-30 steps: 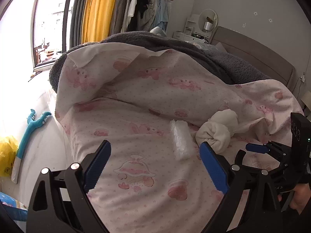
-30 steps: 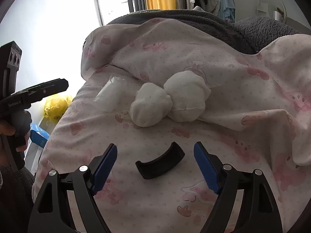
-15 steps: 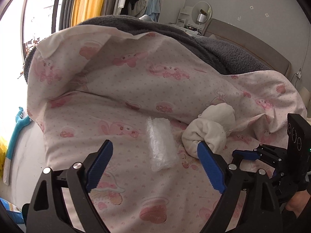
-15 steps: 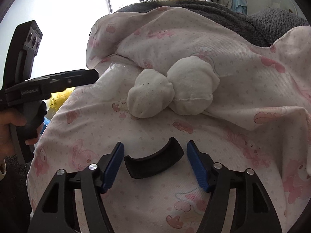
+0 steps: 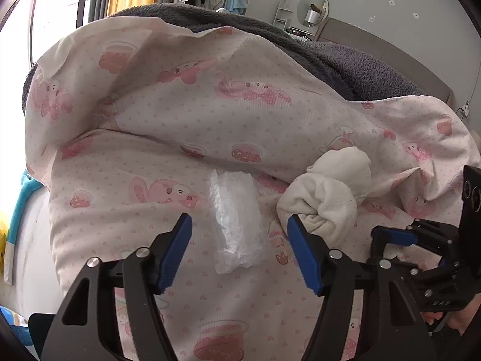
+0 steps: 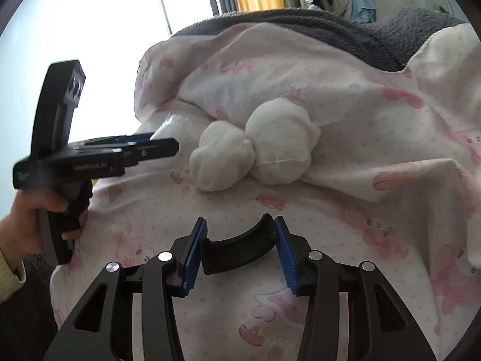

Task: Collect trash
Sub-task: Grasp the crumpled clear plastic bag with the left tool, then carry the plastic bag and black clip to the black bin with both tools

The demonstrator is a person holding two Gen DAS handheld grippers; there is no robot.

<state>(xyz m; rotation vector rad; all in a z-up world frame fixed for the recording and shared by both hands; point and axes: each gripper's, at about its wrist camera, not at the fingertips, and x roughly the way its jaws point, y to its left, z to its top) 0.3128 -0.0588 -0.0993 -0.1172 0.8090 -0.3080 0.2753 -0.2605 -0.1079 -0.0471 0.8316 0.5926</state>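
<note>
A clear crumpled plastic wrapper [image 5: 234, 219] lies on the pink patterned quilt [image 5: 186, 114]. My left gripper [image 5: 239, 251] is open, its blue pads on either side of the wrapper's near end, not touching it. My right gripper [image 6: 239, 248] has closed on a curved black plastic piece [image 6: 237, 248] lying on the quilt; both pads touch its ends. The left gripper also shows in the right wrist view [image 6: 162, 144], near the wrapper [image 6: 177, 123]. The right gripper shows at the right edge of the left wrist view [image 5: 396, 237].
Two balled white socks [image 6: 255, 156] lie on the quilt between the two grippers; they also show in the left wrist view [image 5: 330, 198]. A grey fleece blanket [image 5: 345, 60] covers the bed behind. A yellow bag [image 5: 2, 234] lies on the floor at far left.
My left gripper has moved forward until its pads flank the wrapper. My right gripper has moved forward and closed from wide open onto the black curved piece.
</note>
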